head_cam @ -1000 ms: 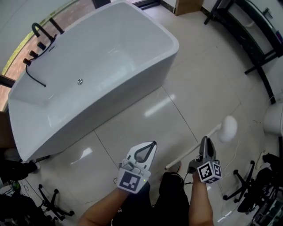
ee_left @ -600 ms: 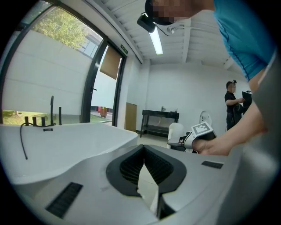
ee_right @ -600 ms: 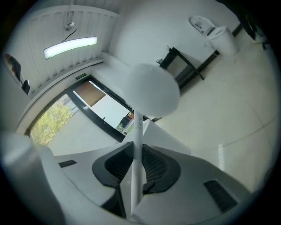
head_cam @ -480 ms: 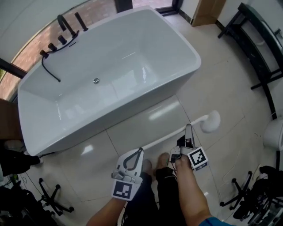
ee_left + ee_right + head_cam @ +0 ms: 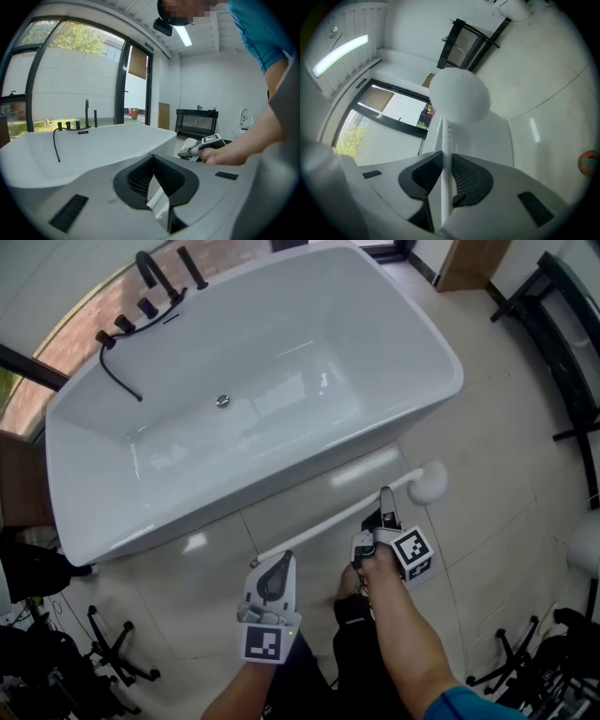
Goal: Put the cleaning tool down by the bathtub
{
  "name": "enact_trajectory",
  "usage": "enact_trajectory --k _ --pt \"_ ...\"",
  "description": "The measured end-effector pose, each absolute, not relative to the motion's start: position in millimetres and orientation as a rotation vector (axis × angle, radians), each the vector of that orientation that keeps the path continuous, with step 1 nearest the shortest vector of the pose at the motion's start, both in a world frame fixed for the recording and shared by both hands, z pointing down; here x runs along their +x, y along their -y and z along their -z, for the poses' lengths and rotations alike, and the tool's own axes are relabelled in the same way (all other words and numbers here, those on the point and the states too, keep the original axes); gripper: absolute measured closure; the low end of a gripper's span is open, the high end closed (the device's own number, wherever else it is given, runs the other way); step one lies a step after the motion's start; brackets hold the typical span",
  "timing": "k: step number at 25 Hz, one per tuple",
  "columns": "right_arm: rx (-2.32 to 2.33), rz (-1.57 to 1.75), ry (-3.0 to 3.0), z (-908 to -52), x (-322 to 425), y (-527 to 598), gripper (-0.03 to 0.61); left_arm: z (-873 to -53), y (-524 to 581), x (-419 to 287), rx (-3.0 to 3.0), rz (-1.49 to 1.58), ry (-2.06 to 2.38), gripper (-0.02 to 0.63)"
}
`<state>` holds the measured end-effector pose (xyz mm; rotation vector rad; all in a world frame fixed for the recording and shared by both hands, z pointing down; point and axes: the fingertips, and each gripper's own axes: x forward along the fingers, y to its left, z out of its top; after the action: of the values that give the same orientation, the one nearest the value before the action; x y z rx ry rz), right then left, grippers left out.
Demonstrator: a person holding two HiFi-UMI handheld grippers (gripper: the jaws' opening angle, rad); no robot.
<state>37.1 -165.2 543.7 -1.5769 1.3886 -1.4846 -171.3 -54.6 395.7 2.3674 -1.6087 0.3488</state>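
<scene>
- The scrubber hangs over the floor tiles at 5 o'clock of the bathtub, round head pointing to 2 o'clock. The right tool is clamped narrowly on its thin handle near the head.
- The long free end could swing into the tub wall — or into the left tool, closed and empty, at 8 o'clock.
- Let go from too high, it may bounce or roll away on the glossy tiles.

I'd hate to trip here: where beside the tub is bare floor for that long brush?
Bare tiles run along the front of the bathtub, and more lie between its right end and the black rack. The lower corners are crowded with stands.
</scene>
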Motion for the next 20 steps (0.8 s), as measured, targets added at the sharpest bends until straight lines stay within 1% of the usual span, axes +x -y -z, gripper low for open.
enact_trajectory --k 7,13,15,20 --pt "-1.624 1.550 -1.313 -630 -22 202 0.492 -441 72 -218 2.415 -0.410 1.485 0.615" --pt "-1.661 1.645 -1.298 -719 -62 217 0.492 -492 68 -250 2.476 -0.600 1.322 0.614" --pt "-1.678 1.672 -1.321 -744 -73 220 0.492 -504 70 -259 2.463 -0.597 1.318 0.614" --pt "-1.721 1.732 -1.387 -789 -96 224 0.492 -539 85 -280 2.365 -0.478 1.410 0.615"
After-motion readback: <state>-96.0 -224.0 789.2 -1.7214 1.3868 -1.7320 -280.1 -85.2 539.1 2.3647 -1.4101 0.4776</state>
